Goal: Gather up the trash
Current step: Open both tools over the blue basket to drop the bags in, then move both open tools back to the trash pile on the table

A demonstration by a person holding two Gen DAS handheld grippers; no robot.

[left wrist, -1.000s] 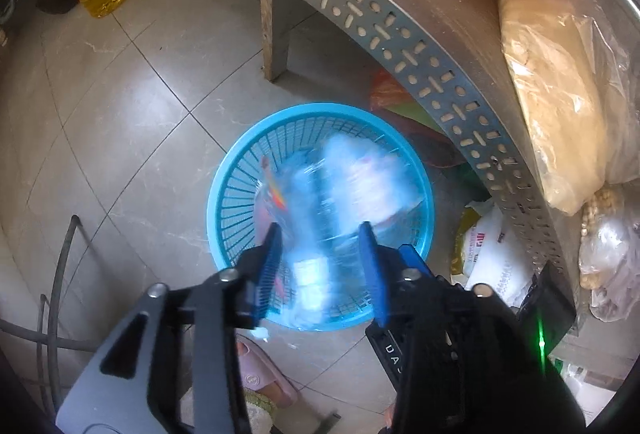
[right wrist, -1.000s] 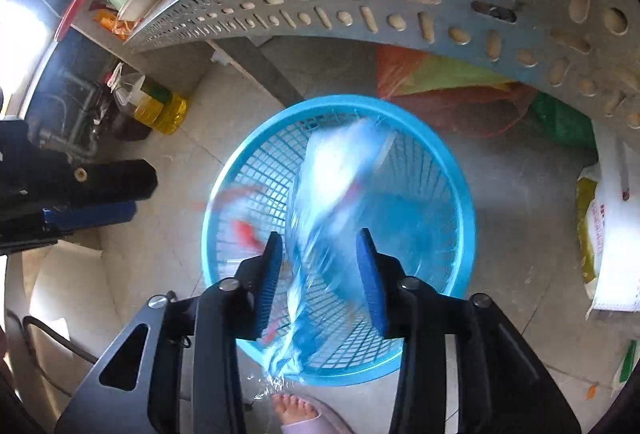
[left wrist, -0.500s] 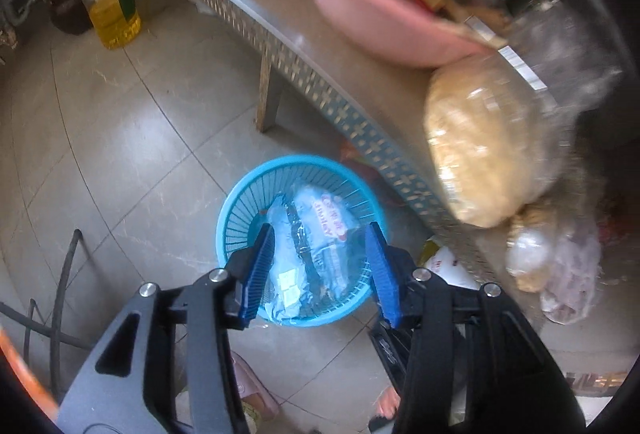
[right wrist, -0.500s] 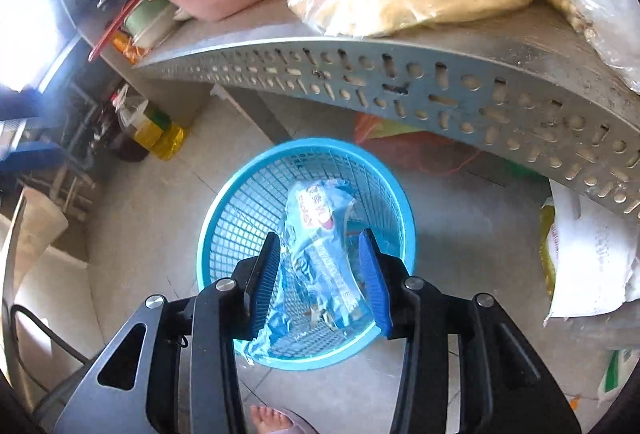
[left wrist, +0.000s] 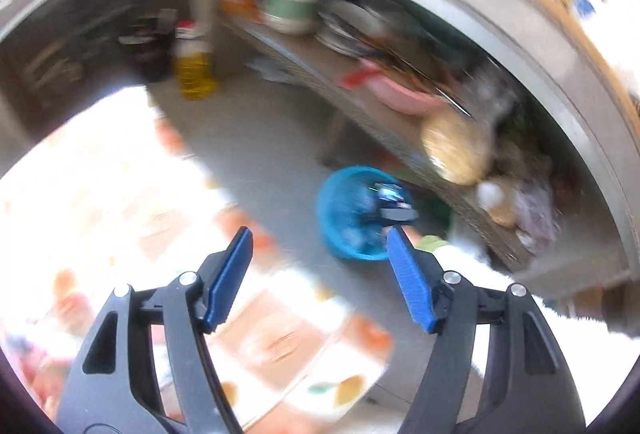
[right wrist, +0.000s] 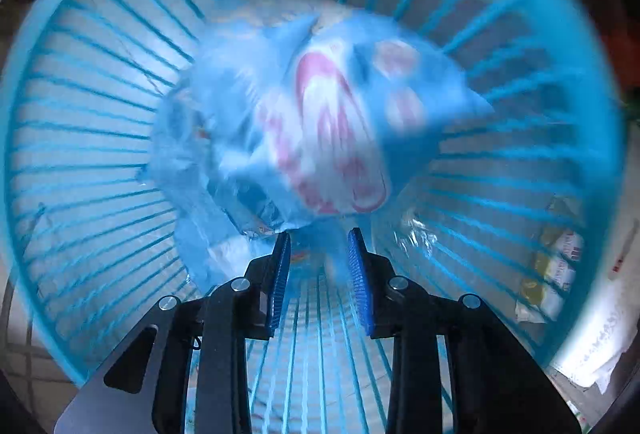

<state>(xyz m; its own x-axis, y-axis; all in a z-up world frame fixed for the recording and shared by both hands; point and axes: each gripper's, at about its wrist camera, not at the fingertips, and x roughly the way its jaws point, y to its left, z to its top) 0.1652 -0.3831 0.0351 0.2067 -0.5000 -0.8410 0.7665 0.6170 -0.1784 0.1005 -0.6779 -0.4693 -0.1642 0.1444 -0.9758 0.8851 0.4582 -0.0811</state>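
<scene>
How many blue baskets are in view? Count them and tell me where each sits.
1. The blue basket fills the right wrist view, with a plastic wrapper inside; the left wrist view shows it on the floor beside a metal shelf. Blur may hide others.

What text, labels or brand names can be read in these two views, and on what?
None can be read.
Blue plastic wrapper in the blue basket: red lettering, smeared by motion.
White sack beside the basket: grey print, too small and blurred.
Yellow packet: print illegible.
Oil bottle: label blurred.
</scene>
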